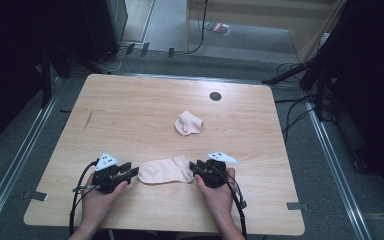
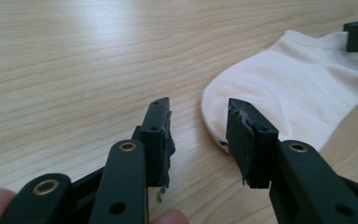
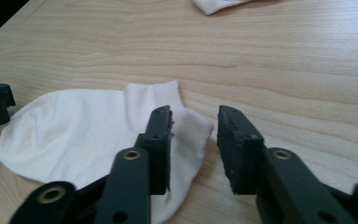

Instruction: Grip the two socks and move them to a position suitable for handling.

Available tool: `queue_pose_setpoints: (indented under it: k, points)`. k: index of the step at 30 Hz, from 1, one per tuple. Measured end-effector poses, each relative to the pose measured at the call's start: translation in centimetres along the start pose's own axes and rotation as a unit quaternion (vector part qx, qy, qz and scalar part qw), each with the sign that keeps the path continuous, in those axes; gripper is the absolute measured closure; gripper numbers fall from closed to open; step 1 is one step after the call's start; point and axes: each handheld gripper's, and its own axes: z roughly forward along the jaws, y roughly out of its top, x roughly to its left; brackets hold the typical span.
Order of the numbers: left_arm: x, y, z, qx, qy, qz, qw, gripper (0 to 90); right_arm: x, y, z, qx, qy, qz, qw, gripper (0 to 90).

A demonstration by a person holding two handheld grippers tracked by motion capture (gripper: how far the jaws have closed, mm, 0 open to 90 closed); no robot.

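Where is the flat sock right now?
In the high view, the flat sock lies near the table's front edge, between the left hand-held gripper and the right hand-held gripper; the crumpled sock sits farther back.

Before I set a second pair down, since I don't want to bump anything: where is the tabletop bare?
Bare wood: the whole left half, from the dark scratch to the left edge, and the far strip around the round cable hole. The right edge beyond the crumpled sock is free too. The near middle is crowded: the flat sock lies between the left claw and right claw.
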Motion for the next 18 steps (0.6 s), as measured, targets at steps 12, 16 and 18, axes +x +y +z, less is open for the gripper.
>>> queue_pose_setpoints:
  k: [12, 16, 18]
  points:
    - [-1.3, 0.2, 0.9, 0.025, 0.023, 0.035, 0.9988, 89.8, -0.1, -0.4, -0.5, 0.008, 0.014, 0.004, 0.9999, 88.6]
    - [-1.1, 0.3, -0.2, 0.010, 0.014, 0.041, 0.9990, 90.0, -0.1, -0.3, -1.6, 0.002, 0.020, 0.000, 0.9998, 88.9]
    - [-1.1, 0.4, -0.6, 0.006, 0.012, 0.042, 0.9990, 90.0, -0.1, -0.3, -1.9, 0.002, 0.021, 0.001, 0.9998, 88.9]
